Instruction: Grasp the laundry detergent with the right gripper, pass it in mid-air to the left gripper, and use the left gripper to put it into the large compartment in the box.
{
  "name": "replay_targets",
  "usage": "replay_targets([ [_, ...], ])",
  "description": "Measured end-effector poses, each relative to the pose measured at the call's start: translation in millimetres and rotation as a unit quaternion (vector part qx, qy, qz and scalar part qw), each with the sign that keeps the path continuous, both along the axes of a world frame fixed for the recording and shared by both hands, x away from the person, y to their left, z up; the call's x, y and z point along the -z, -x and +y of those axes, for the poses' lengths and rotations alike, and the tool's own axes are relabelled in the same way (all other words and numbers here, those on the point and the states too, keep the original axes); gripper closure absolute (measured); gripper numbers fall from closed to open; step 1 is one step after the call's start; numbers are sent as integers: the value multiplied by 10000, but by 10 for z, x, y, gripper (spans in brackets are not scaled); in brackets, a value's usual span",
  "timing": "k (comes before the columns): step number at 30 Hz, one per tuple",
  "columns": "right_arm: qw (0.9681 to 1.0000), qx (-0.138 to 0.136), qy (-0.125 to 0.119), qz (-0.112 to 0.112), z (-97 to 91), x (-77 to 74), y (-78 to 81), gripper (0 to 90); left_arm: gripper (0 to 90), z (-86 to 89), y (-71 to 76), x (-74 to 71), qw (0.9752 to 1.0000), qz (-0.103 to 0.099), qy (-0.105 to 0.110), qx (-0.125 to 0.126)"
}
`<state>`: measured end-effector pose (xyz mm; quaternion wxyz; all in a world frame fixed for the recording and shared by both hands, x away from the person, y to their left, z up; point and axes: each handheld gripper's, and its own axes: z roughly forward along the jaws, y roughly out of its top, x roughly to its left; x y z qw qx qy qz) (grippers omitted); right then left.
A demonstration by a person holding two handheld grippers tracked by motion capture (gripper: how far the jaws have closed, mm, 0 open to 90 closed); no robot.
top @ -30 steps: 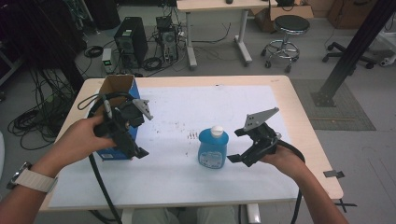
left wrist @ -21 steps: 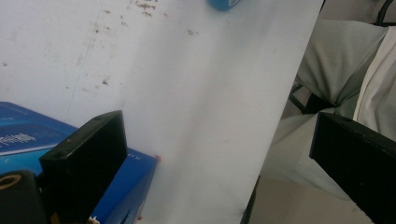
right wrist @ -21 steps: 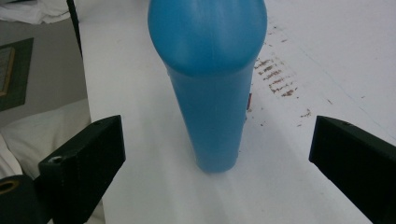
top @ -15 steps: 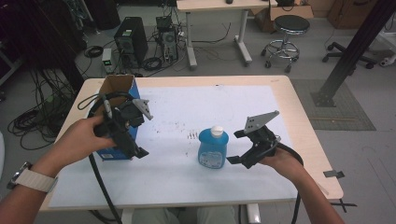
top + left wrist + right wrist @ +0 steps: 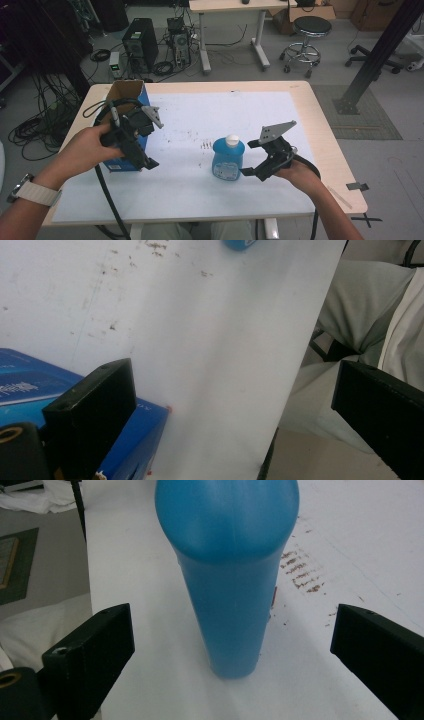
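Blue bottle [image 5: 228, 159] stands upright near the table [image 5: 310, 130] middle, ungrasped. Right gripper [image 5: 250, 159] sits just beside it, jaws spread wide and lined up on its body, not touching. Left gripper [image 5: 145, 150] hangs by the blue box [image 5: 125, 95], jaws spread, empty; any grasp is judged not yet begun.

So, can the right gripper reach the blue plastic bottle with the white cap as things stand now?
Probably yes. The right gripper is open and sits just beside the blue plastic bottle with the white cap. In the right gripper view the bottle stands upright between the jaws, with nothing in the way on the white table surface.
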<state>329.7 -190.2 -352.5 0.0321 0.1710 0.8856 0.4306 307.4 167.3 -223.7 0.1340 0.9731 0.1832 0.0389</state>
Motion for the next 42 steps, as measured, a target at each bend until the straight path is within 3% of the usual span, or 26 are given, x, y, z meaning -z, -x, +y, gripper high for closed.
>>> replay_targets([
  [42,9977,12,-642,-218,314,341,-101,82,47,31,-5,-1,10000,3,24,-34],
])
